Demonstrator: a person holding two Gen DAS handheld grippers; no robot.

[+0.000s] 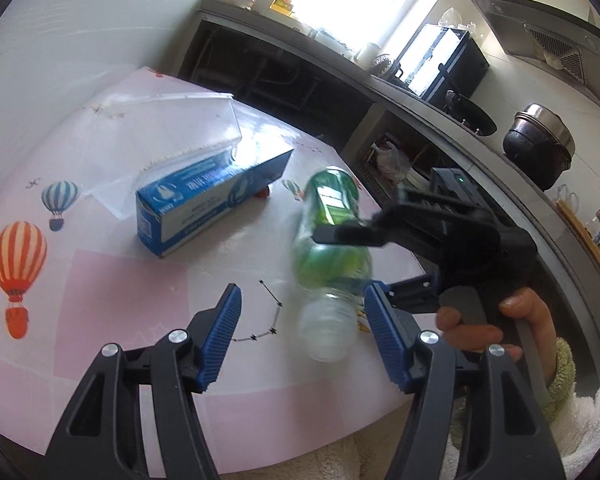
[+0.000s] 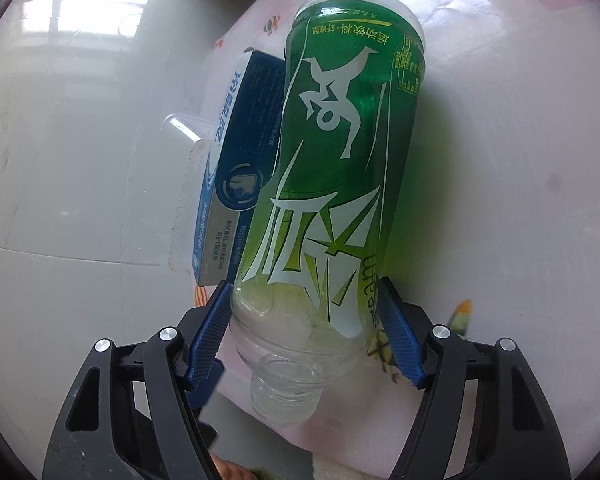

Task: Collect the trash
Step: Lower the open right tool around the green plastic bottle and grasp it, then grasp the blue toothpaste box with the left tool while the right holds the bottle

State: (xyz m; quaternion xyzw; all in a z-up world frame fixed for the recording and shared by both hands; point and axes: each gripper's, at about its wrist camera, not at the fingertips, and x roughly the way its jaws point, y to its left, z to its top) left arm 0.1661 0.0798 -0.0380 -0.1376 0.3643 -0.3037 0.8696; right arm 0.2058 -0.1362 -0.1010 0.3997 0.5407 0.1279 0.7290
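Note:
A clear plastic bottle with a green label (image 2: 332,184) is clamped between the blue pads of my right gripper (image 2: 306,332), its open neck pointing toward the camera. In the left wrist view the same bottle (image 1: 328,256) is blurred, held above the table by the right gripper (image 1: 360,260). My left gripper (image 1: 300,334) is open and empty just below the bottle's neck. A blue and white carton (image 1: 208,204) lies on the table beyond; it also shows behind the bottle in the right wrist view (image 2: 240,168).
The table carries a pink cloth with balloon prints (image 1: 100,280). A clear plastic box (image 1: 188,124) stands behind the carton. A kitchen counter (image 1: 440,112) with a black pot (image 1: 540,144) runs along the right. A white wall (image 2: 80,140) is at the left.

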